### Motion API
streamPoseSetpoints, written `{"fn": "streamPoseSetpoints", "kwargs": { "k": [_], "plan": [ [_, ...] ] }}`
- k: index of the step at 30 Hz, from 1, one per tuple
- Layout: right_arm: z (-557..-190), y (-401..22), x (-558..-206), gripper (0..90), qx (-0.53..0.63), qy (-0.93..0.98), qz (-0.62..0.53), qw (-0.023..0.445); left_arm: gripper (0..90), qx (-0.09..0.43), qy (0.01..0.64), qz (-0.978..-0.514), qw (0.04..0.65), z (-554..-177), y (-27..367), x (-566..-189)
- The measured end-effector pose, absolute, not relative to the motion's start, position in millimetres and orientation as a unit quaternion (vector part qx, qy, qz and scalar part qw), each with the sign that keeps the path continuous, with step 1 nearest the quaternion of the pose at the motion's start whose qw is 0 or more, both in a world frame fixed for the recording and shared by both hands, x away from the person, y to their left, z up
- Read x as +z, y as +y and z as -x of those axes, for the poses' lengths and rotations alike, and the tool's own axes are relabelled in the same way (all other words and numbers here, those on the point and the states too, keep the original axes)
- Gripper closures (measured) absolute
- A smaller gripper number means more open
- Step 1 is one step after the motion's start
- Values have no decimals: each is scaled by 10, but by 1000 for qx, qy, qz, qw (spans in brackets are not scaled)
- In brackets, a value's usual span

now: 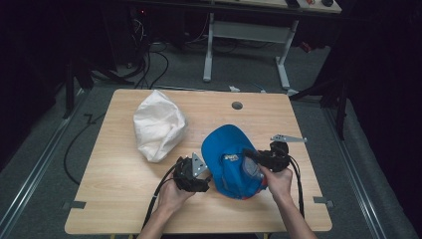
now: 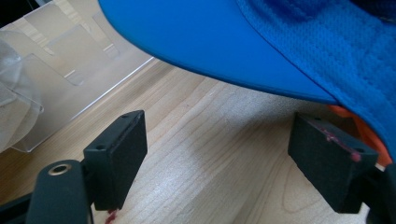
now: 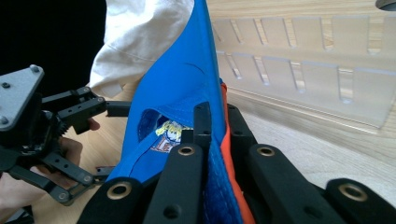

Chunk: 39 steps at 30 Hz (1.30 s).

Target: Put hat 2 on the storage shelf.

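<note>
- Left side of the table (image 1: 114, 199): a white cloth bag (image 1: 158, 124) lay crumpled on the light wood, well apart from both hands.
- Left gripper (image 1: 208, 173): we found its jaws standing wide apart with nothing between them. In the left gripper view the pads (image 2: 119, 154) sat low over bare wood, and the blue brim of the cap (image 2: 219, 46) hung just above and beyond them, untouched.
- Cap (image 1: 230, 160): blue, with an orange underside and a small crest patch, it was right of centre near the front edge, tipped up on its side between the two grippers.
- Right gripper (image 1: 253, 157): its jaws were clamped together on the cap's edge; in the right gripper view (image 3: 212, 135) the blue and orange fabric ran straight up between the fingers.
- Step in hand, as we judged it: one hand steadied the cap while the other lined up for a second hold on the brim.
- Next move, in our judgement: raise the open jaws a little so the brim passes between the pads, then close without dragging the cap out of the right-hand grip.
- Surface: pale wood-grain top with a round cable hole (image 1: 237, 105) toward the far edge; a clear plastic sheet (image 3: 303, 70) showed in the gripper views.
- Room: dark, grey floor, cables trailing, a white-legged desk (image 1: 249, 45) beyond.
</note>
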State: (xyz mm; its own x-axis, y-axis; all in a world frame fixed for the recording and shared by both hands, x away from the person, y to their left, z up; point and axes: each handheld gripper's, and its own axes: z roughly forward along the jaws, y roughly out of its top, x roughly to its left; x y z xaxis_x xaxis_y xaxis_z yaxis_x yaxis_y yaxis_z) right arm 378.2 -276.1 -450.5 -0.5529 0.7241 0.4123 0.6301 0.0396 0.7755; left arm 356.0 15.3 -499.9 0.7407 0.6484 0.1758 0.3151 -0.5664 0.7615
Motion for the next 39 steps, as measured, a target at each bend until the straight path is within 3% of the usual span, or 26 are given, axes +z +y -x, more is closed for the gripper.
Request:
{"fn": "streamPoseSetpoints", "kwargs": {
  "k": [23, 39],
  "plan": [
    [-3811, -2568, -4587, 867, 449, 763, -463, 41, 180, 256, 263, -843, 394, -3493, 242, -4926],
    [-3811, -2520, -4668, 864, 418, 782, -462, 10, 177, 274, 240, -855, 368, -3444, 201, -4969]
  ]
}}
